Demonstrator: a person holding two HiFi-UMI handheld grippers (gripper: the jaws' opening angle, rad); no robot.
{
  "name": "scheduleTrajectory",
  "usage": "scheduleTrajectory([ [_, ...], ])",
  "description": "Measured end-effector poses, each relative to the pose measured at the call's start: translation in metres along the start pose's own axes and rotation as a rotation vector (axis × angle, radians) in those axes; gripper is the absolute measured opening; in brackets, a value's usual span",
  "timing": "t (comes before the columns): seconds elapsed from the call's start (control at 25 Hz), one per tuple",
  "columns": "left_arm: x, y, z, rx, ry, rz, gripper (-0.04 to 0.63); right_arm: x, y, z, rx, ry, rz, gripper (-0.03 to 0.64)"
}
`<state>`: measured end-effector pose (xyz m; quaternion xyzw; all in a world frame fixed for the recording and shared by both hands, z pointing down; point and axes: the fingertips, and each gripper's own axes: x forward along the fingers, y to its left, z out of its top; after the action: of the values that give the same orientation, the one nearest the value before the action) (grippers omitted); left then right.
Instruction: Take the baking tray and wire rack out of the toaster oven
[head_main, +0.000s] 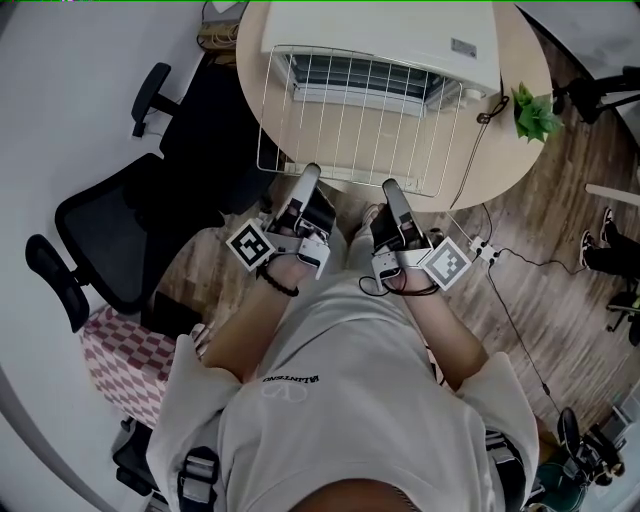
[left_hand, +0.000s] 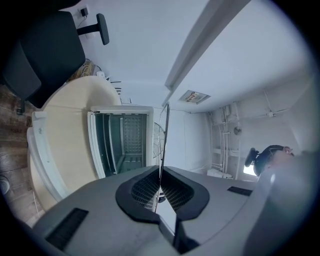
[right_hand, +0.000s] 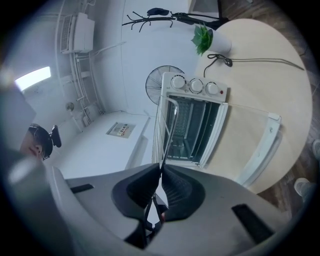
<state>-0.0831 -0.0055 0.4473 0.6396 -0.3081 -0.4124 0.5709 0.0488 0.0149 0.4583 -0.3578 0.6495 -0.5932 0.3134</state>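
Clamping one wire rack (head_main: 365, 120): left claw (head_main: 310, 173), right claw (head_main: 392, 186), both pinched on edge; one toaster oven (head_main: 380, 35).

Left tool (head_main: 309, 172) and right tool (head_main: 392, 186) hold the wire rack (head_main: 365, 118).

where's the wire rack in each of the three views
Head view: wire rack at upper centre, spread flat in front of the toaster oven.
Left gripper view: wire rack is a thin edge-on line rising from the shut jaws, centre.
Right gripper view: wire rack is edge-on again, rising from the shut jaws, centre.
Shared landmark: the white toaster oven, behind the rack in every view.
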Motion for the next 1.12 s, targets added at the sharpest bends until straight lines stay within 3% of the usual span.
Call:
scheduleTrajectory([
  [0.64,0.091,-0.025,0.016,0.024,-0.022,-0.073,0.008,0.052,0.038,0.075,-0.099,-0.064,0.078,0.015],
  [1.12,0.159,-0.022,0.038,0.002,-0.072,-0.042,0.008,0.106,0.048,0.128,-0.087,-0.079,0.047,0.015],
])
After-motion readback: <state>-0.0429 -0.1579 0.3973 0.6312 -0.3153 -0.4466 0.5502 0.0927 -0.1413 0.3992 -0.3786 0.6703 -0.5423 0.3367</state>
